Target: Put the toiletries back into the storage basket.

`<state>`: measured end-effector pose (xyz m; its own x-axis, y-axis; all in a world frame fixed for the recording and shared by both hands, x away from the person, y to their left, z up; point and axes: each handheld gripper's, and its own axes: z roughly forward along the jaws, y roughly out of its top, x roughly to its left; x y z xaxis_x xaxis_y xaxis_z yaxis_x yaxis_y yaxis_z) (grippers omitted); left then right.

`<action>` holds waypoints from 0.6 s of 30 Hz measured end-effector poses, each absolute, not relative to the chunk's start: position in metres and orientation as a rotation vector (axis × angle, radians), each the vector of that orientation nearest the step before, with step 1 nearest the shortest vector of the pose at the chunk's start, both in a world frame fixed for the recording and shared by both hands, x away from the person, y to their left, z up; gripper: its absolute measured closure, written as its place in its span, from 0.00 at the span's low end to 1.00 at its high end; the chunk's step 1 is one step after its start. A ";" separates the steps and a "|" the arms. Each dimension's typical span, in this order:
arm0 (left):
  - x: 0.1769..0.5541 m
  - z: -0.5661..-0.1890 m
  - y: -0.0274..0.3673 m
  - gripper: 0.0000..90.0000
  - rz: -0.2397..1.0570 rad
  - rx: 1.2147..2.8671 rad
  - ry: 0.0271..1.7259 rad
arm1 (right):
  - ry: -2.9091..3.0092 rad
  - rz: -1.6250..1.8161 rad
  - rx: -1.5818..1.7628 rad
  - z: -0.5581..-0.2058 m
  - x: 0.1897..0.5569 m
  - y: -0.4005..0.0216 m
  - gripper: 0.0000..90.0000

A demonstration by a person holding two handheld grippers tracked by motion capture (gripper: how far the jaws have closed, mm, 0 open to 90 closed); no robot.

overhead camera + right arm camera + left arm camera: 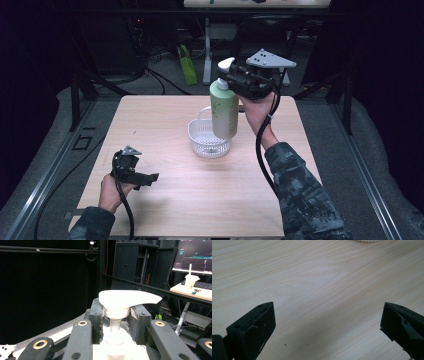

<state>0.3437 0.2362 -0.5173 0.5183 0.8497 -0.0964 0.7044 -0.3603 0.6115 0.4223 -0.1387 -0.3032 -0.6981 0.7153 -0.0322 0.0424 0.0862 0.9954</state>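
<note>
Right claw (235,76) clamping pump bottle (223,107) by its neck, hiding basket (200,137) rim, left claw (150,177) open

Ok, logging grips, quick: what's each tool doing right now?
Left tool: open, holding nothing, over the table.
Right tool: closed on the pump bottle, at its neck.

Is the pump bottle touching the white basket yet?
Cannot tell. In the high view the pump bottle, held by the right gripper, overlaps the white basket; no plain gap or contact shows.
</note>
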 end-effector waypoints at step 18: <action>0.343 -0.518 0.237 0.00 0.312 2.157 1.258 | 1.860 1.657 0.760 -0.311 0.434 -0.119 0.75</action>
